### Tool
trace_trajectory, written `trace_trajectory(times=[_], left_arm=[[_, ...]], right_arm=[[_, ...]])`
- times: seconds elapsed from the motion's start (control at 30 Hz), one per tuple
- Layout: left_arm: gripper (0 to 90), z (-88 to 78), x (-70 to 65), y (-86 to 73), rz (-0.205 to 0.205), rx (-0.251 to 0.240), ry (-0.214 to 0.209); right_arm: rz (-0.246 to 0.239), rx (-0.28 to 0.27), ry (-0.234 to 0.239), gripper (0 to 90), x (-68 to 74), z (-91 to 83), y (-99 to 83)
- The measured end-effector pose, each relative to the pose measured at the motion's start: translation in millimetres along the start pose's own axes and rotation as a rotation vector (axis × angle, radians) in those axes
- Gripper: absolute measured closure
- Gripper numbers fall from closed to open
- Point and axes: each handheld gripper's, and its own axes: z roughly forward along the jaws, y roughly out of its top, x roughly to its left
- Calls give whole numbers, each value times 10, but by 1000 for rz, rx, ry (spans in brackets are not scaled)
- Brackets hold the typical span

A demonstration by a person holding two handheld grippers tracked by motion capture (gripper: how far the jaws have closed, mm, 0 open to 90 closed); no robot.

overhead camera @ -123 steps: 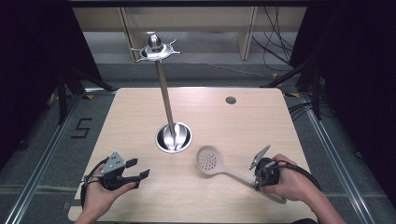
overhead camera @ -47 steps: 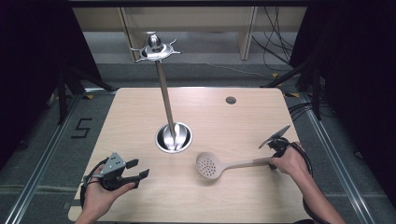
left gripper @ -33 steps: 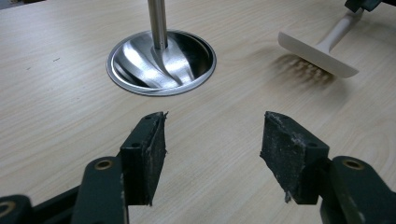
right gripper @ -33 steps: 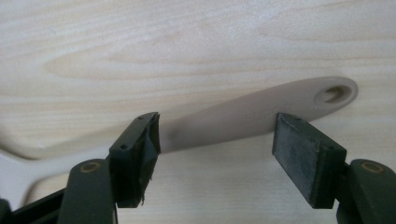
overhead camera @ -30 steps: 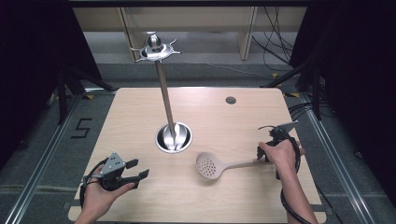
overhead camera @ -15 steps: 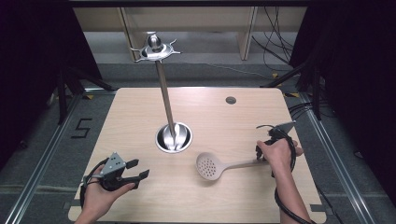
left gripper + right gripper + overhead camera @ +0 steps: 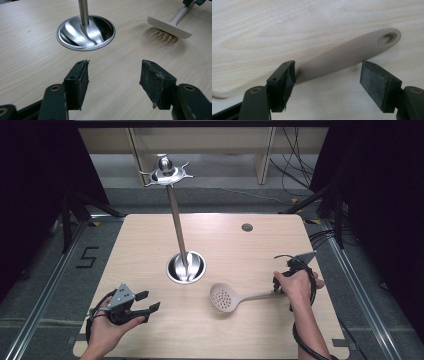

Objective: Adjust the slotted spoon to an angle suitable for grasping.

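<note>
Since the earliest frame the right tongs (image 7: pixel 276 285) have swung out toward the tabletop's (image 7: pixel 150 240) right edge and dragged the skimmer spoon (image 7: pixel 235 297) round, so its handle (image 7: pixel 352 53) now lies across the gap between their wide-apart jaws, ungripped, while the left tongs (image 7: pixel 147 307) have kept their place. The left tongs stand wide open on nothing near the front-left corner, with bare wood ahead of them up to the steel stand's base (image 7: pixel 85 32). The spoon's perforated head lies left of the right tongs, right of that base.
</note>
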Motion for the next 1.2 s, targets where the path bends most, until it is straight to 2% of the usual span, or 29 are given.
trace_trajectory(times=[0.13,0.17,0.2,0.23,0.27,0.37,0.4,0.43,0.47,0.5,0.53,0.57,0.6,0.63,0.7,0.8,0.83,0.9,0.93,0.97,1.0,1.07,1.1,1.2], left_arm=[[389,8,0,0,-1,-1,-6],[389,8,0,0,-1,-1,-6],[389,4,-1,2,5,5,1],[389,4,-1,2,5,5,1],[389,3,-3,1,0,-3,-8],[389,2,1,0,-1,-2,-8],[389,5,4,-2,1,-1,-8],[389,4,12,1,12,3,-7],[390,5,12,1,15,2,-7],[390,5,12,1,15,2,-7],[390,1,-4,0,1,3,-3],[390,0,-3,0,4,3,-6],[390,0,-3,0,4,3,-6],[390,1,-1,-1,2,0,-12],[391,3,1,-2,3,-5,-14],[392,3,1,-2,4,-5,-14],[392,2,1,-2,5,-3,-15],[392,3,2,-3,6,-2,-17],[392,3,2,-4,6,-2,-17],[392,3,2,-4,6,-2,-17],[392,1,1,-4,7,1,-12],[394,5,2,-8,2,3,-16],[395,7,6,-6,11,6,-17],[396,2,0,-4,14,12,-11]], right_arm=[[23,5,13,294,-5,13,1],[80,22,35,294,35,-2,3],[25,-3,17,294,-1,12,18],[25,-3,17,294,-1,12,18],[92,23,38,292,42,7,38],[91,12,37,296,63,9,65],[22,-19,18,292,30,27,93],[94,1,31,292,90,18,101],[62,-16,39,292,83,24,103],[62,-16,39,292,83,24,103],[-50,-10,-1,291,13,27,118],[69,10,24,291,107,21,145],[69,10,24,291,107,21,145],[-17,-8,3,281,57,51,177],[2,3,-2,268,77,72,199],[-1,5,-7,261,93,91,231],[38,3,-11,261,151,129,242],[-32,2,-51,255,130,177,259],[8,-2,-46,257,179,178,252],[8,-2,-46,257,179,178,252],[-42,-33,-52,262,169,186,262],[-38,-27,-60,265,176,184,262],[-14,-19,-56,280,204,178,253],[-31,-31,-49,311,204,174,256]])
